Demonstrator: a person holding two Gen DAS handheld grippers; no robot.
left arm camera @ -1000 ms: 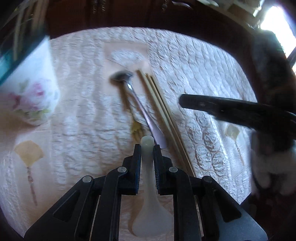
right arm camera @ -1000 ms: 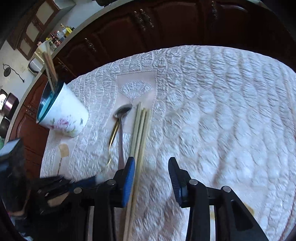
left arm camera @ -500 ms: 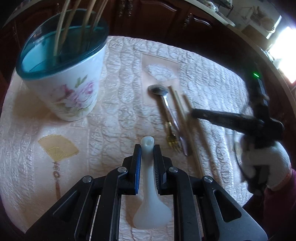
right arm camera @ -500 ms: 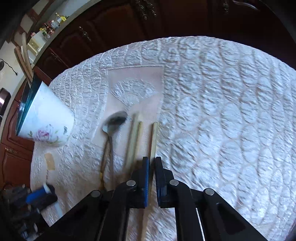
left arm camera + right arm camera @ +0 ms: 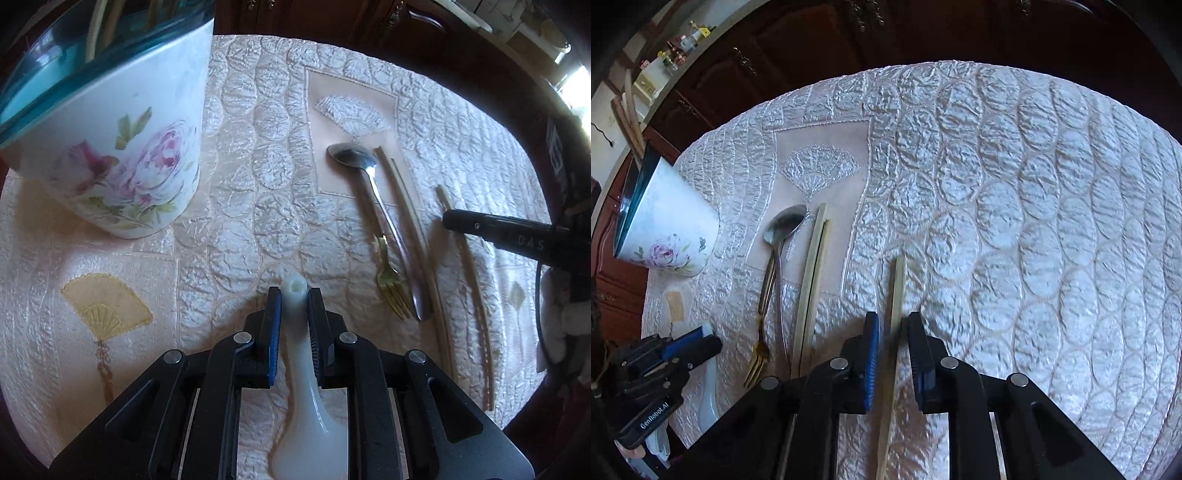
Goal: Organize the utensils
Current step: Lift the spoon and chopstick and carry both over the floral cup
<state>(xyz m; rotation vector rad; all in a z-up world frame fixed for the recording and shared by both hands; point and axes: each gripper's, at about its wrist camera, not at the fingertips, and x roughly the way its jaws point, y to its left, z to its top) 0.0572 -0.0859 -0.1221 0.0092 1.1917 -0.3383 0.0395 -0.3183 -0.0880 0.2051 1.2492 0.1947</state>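
The quilted tablecloth (image 5: 1015,221) is spread beneath both grippers. Ahead-left of the left gripper (image 5: 294,325), the floral cup (image 5: 122,155) already contains chopsticks. A white soup spoon (image 5: 299,369) sits between its opening jaws, contact uncertain. Between the right gripper's (image 5: 892,350) opening jaws, one chopstick (image 5: 897,295) lies untouched. Metal spoon (image 5: 373,192), chopstick pair (image 5: 812,280) and gold fork (image 5: 389,284) remain ungathered.
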